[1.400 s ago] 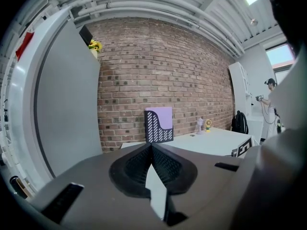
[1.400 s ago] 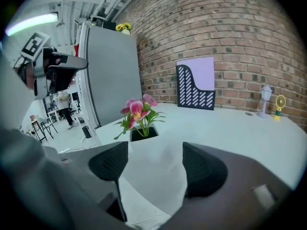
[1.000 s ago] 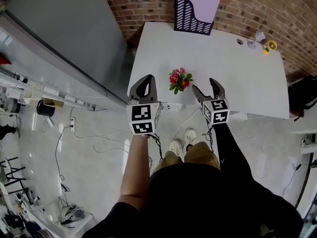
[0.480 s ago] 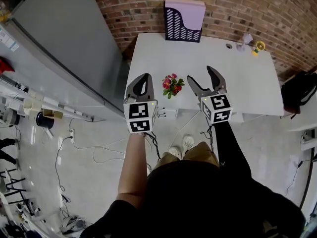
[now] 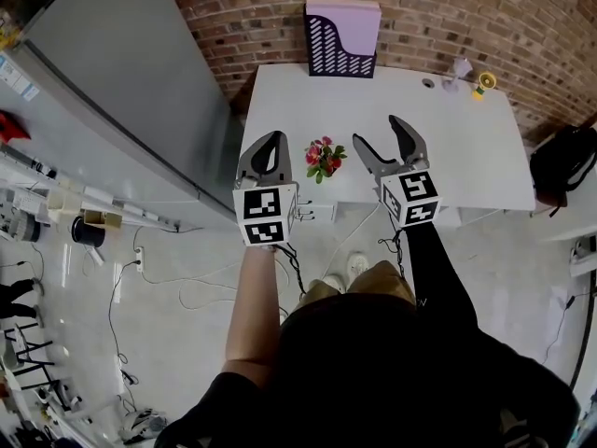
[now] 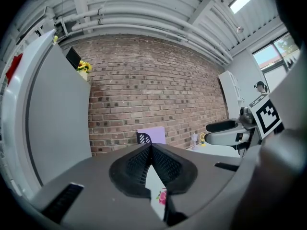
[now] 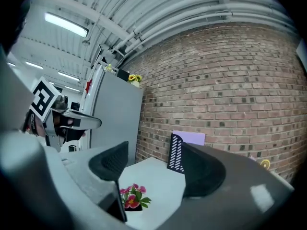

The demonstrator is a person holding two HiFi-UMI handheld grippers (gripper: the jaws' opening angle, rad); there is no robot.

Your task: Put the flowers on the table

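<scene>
A small bunch of pink and red flowers (image 5: 324, 158) with green leaves stands on the white table (image 5: 466, 147) near its front edge. It also shows low in the right gripper view (image 7: 132, 197) and as a sliver between the jaws in the left gripper view (image 6: 161, 195). My left gripper (image 5: 266, 157) hovers just left of the flowers at the table's front left corner, shut with nothing in it (image 6: 151, 147). My right gripper (image 5: 385, 147) is held just right of the flowers, open and empty (image 7: 156, 169).
A black and purple file holder (image 5: 341, 40) stands at the table's back edge against the brick wall. Small items (image 5: 471, 77) sit at the back right corner. A grey cabinet (image 5: 121, 91) stands left of the table, a black bag (image 5: 564, 161) right of it, cables (image 5: 187, 278) on the floor.
The head view has shifted slightly. Both grippers have edged a little farther over the table's front edge. The flowers rest in the same spot.
</scene>
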